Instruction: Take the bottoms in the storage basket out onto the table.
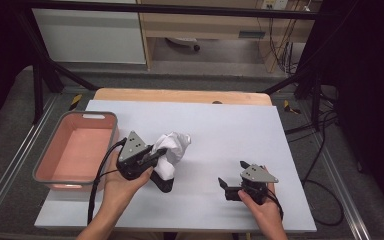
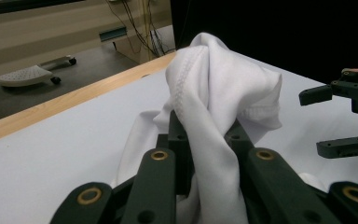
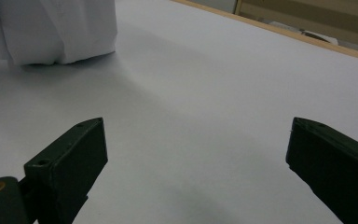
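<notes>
Far left on the white surface (image 1: 220, 130): pink bin (image 1: 50, 150) with a grey rim, inside looks bare, though the near wall hides part of its floor.

Just right of the bin, your left hand (image 1: 122, 186) comes in from the bottom edge, forearm angled up and slightly right, wrist low over the surface. Left claw (image 1: 161, 161) points right and away from you, grey plate on top, cable trailing back past the bin's near corner. Jaws are pinched together on the white cloth (image 1: 172, 150). In the left gripper view the cloth (image 2: 214, 107) runs up between the two jaws as a bunched fold, stitched hem showing, rest of it draped beyond the tips and resting on the surface. Cloth sits left of centre, near the bin but apart from it.

Right side: your right hand (image 1: 262, 205) rests near the front edge, wrist bent left. Right claw (image 1: 232, 181) points left toward the cloth, well apart from it. Jaws spread wide, nothing between them, just bare surface in the right gripper view, cloth's edge (image 3: 51, 32) at top left.
</notes>
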Action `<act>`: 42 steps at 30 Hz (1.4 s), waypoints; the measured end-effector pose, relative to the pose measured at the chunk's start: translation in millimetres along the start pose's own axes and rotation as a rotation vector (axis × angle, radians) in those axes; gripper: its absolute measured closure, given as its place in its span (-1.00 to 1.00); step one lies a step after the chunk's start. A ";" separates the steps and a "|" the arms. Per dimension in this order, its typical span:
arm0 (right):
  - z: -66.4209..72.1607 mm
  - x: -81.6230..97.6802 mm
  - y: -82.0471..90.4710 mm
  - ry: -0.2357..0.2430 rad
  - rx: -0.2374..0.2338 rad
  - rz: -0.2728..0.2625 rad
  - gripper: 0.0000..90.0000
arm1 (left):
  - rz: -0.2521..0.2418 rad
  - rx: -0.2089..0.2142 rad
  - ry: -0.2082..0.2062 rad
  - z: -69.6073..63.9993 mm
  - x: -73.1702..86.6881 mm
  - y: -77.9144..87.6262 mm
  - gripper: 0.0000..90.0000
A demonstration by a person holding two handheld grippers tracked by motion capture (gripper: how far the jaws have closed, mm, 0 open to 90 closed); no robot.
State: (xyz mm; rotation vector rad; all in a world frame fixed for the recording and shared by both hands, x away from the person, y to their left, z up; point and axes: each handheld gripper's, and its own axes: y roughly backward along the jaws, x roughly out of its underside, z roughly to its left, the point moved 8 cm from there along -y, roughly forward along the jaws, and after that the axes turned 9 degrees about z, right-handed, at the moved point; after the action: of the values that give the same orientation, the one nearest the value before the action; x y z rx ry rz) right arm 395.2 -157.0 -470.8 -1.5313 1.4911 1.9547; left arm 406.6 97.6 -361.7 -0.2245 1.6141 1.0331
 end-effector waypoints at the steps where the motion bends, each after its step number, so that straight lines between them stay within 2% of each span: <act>1: -0.1 0.0 -0.1 0.000 0.001 0.000 -0.88 | -0.001 0.000 0.002 0.6 0.0 0.1 0.74; 6: -0.3 0.0 0.0 -0.005 0.003 0.000 -0.88 | -0.004 -0.001 0.009 2.8 0.3 0.5 0.74; 10: -0.2 0.5 -1.0 -0.007 0.003 0.005 -0.88 | -0.014 0.016 0.036 4.5 -1.9 -1.8 0.74; 13: -0.3 0.7 -1.5 -0.007 0.003 0.007 -0.88 | -0.008 0.007 0.020 4.2 -4.9 -5.7 0.74; 18: -0.9 0.5 0.5 -0.012 0.008 0.000 -0.88 | -0.014 -0.003 0.018 5.6 -10.5 -10.5 0.74; 23: -0.6 -2.2 -0.4 -0.017 -0.004 -0.009 -0.88 | 0.007 -0.021 0.036 15.5 -15.2 -23.1 0.74; 26: 1.8 -2.5 -3.5 -0.014 -0.013 -0.001 -0.88 | 0.022 -0.026 0.038 23.0 -21.0 -29.4 0.73; 27: 1.9 -3.6 -4.1 -0.020 -0.014 -0.003 -0.87 | 0.025 -0.032 0.046 29.5 -25.8 -32.3 0.73; 33: 4.6 -8.5 -5.8 -0.028 -0.032 -0.020 -0.88 | 0.040 -0.053 0.050 41.0 -36.5 -44.6 0.74; 39: 4.6 -9.4 -5.0 -0.036 -0.032 -0.024 -0.88 | 0.057 -0.062 0.040 40.9 -39.2 -55.8 0.74; 42: 3.7 -8.9 -4.4 -0.040 -0.028 -0.024 -0.88 | 0.066 -0.054 0.032 35.9 -38.7 -63.8 0.74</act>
State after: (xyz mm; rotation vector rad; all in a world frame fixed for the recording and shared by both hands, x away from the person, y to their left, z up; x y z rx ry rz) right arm 399.8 -148.7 -466.1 -1.5054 1.4295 1.9883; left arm 484.9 71.0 -358.5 -0.2270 1.6329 1.1298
